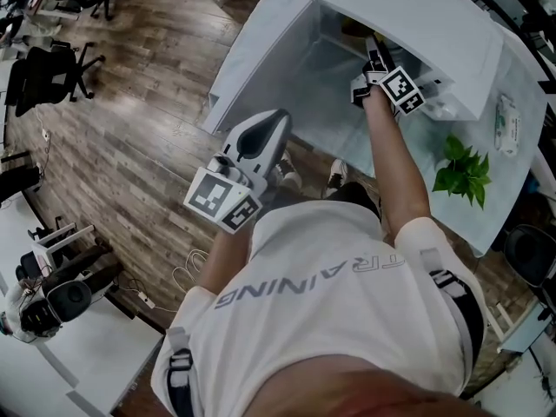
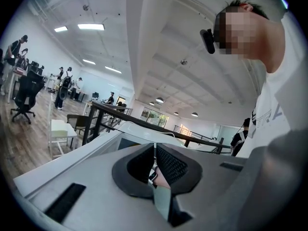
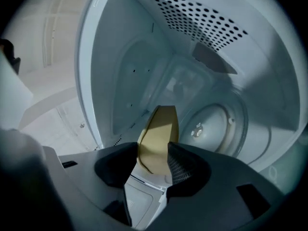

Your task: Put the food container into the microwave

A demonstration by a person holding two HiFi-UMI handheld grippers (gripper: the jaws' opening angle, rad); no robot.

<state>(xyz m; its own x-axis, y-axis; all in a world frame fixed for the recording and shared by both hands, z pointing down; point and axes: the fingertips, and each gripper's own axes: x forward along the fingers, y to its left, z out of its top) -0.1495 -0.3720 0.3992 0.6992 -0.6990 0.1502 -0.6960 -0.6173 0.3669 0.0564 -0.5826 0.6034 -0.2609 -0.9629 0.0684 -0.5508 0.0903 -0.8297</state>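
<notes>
At the far left of the head view, black office chairs (image 1: 52, 72) stand on a wood floor (image 1: 130, 146). Nearer the middle, the left gripper (image 1: 274, 122) hangs in front of the person's white shirt (image 1: 330, 294), short of the table (image 1: 499, 189) and well apart from the microwave (image 1: 408, 16). In the left gripper view its jaws are clenched together, pad against pad, with nothing held between them. Beyond them lie an open office and a few people standing far off at the left.

The microwave is white and sits on the table with its door (image 1: 252, 59) swung wide to the left. The right gripper (image 1: 373, 49) reaches into the open mouth. In the right gripper view its jaws are clamped on the container (image 3: 159, 134), a tan, rounded piece seen edge-on, so what it holds, if anything, cannot be told. The container is inside the cavity, carried in the air in front of the turntable (image 3: 216, 124) and not set down on it. The round turntable is bare, and a wall of small holes (image 3: 202, 18) lines the cavity beside it.

Right of the microwave, a small green plant (image 1: 460, 170) stands on the table. Beyond it, near the right edge, lies a flat white packet (image 1: 506, 122).
</notes>
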